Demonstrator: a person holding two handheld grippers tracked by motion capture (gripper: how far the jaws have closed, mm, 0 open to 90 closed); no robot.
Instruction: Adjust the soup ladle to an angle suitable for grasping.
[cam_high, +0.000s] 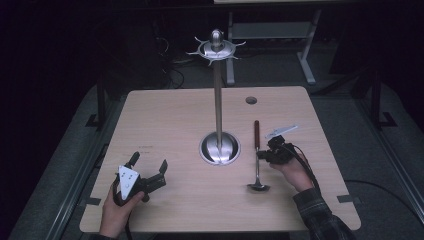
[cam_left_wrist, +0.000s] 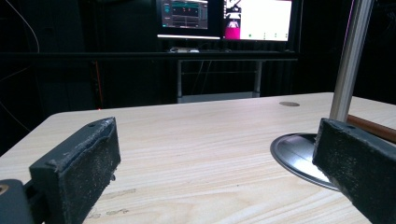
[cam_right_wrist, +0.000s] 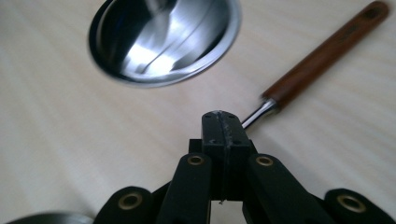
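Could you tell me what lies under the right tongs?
Under the right tongs lies the ladle, its metal shaft clamped between the jaws. The shaft section inside them is hidden; bare table surrounds it.

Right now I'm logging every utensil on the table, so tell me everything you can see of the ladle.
The ladle lies flat on the wooden table, right of the steel stand's round base. It has a reddish-brown wooden handle pointing away from the person, a thin shiny metal shaft, and a small steel bowl nearest the person. The right gripper is shut on the metal shaft, just below the handle.
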